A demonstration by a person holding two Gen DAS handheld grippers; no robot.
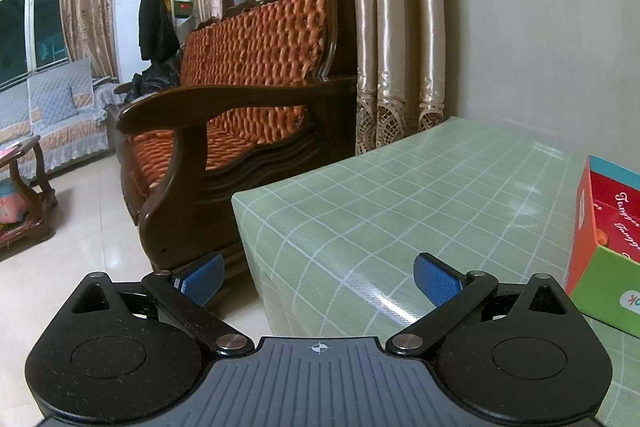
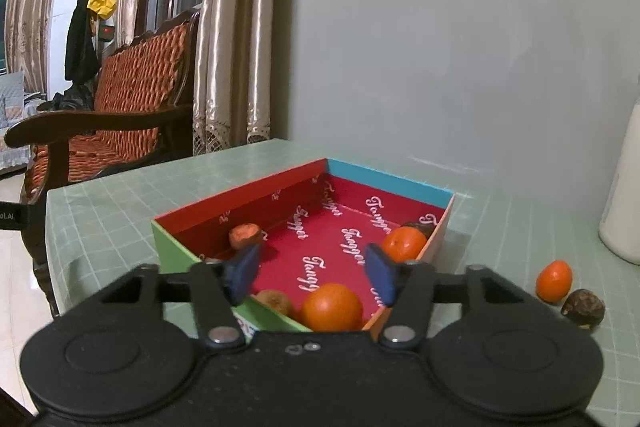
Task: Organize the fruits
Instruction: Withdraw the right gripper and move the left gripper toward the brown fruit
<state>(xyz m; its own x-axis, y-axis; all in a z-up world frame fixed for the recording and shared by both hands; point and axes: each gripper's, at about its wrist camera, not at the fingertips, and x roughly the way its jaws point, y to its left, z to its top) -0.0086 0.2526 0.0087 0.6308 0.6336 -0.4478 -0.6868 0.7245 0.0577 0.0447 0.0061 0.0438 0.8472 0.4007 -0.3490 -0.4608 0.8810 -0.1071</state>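
Right wrist view — what worries you?

**A:** The right gripper [image 2: 312,273] hangs over the box [image 2: 240,193] with its fingers spread and nothing between them. An orange [image 2: 332,307] lies just below and between the fingertips, against the near wall. Closing on it there could jam a pad on the cardboard rim and shove the light box along the table [image 2: 120,211].

**B:** And the loose fruit?

**A:** A small orange [image 2: 554,281] and a dark nut [image 2: 583,308] sit touching each other on the table, well right of the right finger, outside the box. Both are round, so I'd guess a glancing pad would set them rolling, perhaps toward the white bottle [image 2: 624,203] beyond them.

**B:** What's in the box?

**A:** Another orange [image 2: 404,243] just beyond the right fingertip, with something dark behind it in the corner. A rough brownish-orange piece [image 2: 246,235] beyond the left fingertip, and a tan lump [image 2: 276,301] near the left pad. The oranges look smooth, glossy and firm; the brown ones dull and wrinkled.

**B:** Left gripper?

**A:** Left gripper [image 1: 318,277] is released too, empty, fingers wide over the table corner; the box edge [image 1: 600,227] is right of its right finger. No fruit shows there.
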